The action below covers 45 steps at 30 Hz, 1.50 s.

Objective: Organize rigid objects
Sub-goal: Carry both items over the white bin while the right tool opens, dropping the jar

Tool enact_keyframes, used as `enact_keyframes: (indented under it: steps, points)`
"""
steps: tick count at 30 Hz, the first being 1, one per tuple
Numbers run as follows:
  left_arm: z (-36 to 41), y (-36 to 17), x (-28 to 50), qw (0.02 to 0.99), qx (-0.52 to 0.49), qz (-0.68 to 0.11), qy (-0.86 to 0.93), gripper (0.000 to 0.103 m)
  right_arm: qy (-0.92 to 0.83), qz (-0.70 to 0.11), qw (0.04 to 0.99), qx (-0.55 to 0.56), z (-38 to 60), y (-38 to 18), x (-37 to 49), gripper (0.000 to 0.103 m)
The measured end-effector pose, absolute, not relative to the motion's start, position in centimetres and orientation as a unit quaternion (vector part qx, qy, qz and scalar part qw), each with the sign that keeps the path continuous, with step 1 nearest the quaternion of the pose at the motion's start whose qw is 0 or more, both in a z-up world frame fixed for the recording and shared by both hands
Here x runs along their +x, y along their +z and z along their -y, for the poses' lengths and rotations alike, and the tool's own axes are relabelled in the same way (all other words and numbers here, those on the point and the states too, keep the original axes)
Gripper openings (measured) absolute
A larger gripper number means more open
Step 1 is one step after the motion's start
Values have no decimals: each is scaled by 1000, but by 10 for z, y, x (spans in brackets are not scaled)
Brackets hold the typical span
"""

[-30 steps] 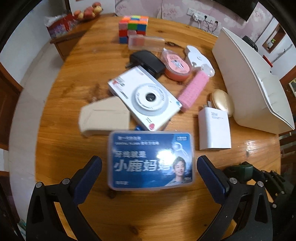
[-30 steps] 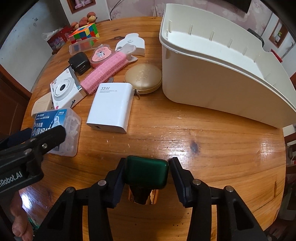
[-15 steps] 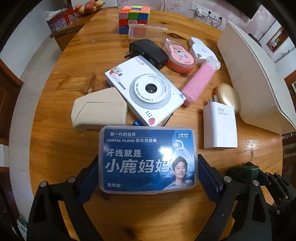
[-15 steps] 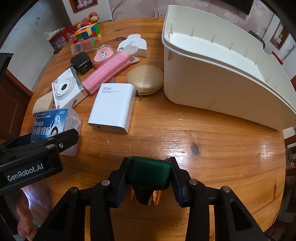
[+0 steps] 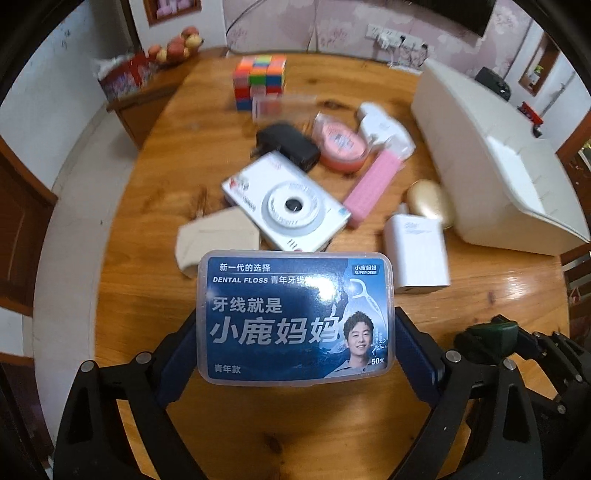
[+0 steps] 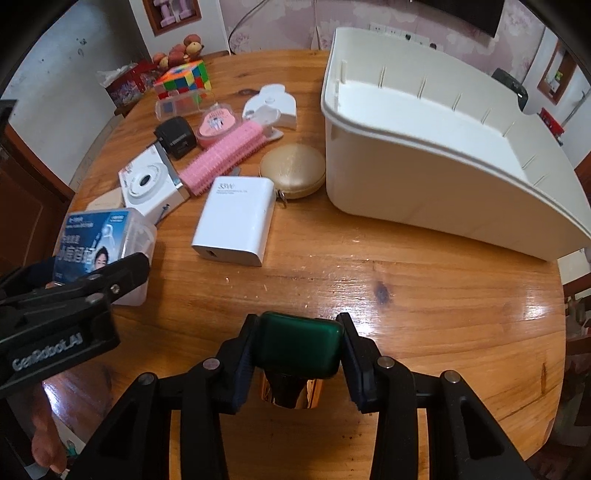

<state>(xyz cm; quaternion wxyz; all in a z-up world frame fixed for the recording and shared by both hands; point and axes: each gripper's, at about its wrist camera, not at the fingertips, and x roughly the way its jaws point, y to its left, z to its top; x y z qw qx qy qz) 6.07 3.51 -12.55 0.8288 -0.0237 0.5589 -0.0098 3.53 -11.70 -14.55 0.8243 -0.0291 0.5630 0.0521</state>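
Backdrop you are looking at:
Fruit: a heap (image 5: 177,46) is sitting on a side cabinet (image 5: 147,98).
Red package: it (image 6: 123,85) is lying beside the fruit.
Wall sockets: cables (image 5: 402,55) are hanging from a strip (image 5: 388,34).

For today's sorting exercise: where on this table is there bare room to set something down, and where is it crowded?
Free: the wood between the white charger, the white bin and the right gripper. Crowded: the cluster from the camera to the puzzle cube.
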Motion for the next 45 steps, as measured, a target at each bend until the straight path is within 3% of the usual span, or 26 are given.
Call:
enact_keyframes:
  steps: [5,16,21,25,34,45]
  points:
    - [-18,-76,47,853,2,-522,-21,95,62,-531,845,-27,126,-115,25,42]
    - [19,43,65,904,8,-422,-68,95,57,-437,898,11,199,8,29,42]
    - [61,60,98,911,9,-405,-79,95,15,-391,920,22,248,48,52,42]
    - [91,49,127,909,4,-404,-97,95,-20,-389,921,34,285,44,78,42]
    - [166,-28,186,878,-1,-462,-125,95,-66,-450,889,55,338,-31,136,42]
    - [188,-98,227,838,20,-536,-99,95,-58,-540,838,54,351,-115,172,42]
